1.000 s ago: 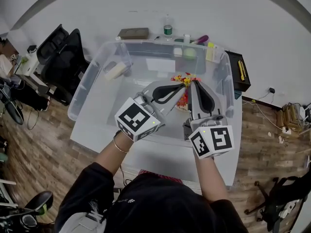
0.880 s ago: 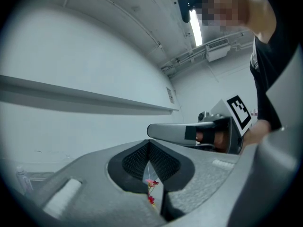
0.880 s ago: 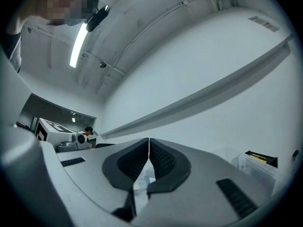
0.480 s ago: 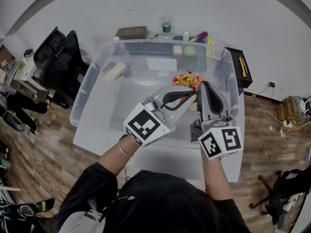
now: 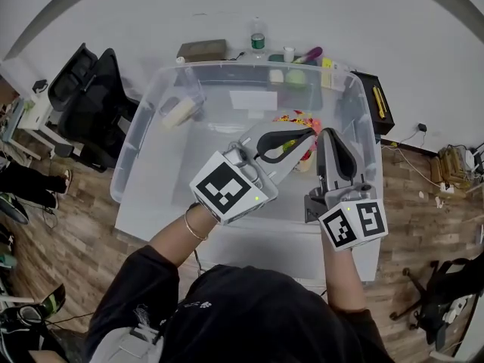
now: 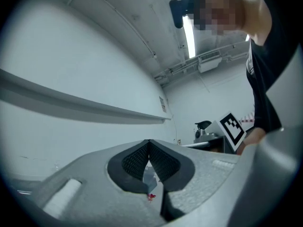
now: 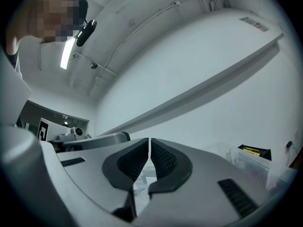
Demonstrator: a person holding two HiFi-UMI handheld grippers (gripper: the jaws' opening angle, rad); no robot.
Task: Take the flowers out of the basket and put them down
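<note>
left gripper (image 5: 308, 134), right gripper (image 5: 327, 133) closed beside flowers (image 5: 293, 118)

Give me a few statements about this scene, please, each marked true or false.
1. The left gripper and the right gripper both have their fingers closed, with nothing between them. True.
2. The flowers lie on the table, outside the clear bin. False: they are inside the bin, near its right side in the head view.
3. A bottle stands beyond the bin, near the wall. True.
4. The black chair stands to the right of the table. False: in the head view it stands to the left of the table.
</note>
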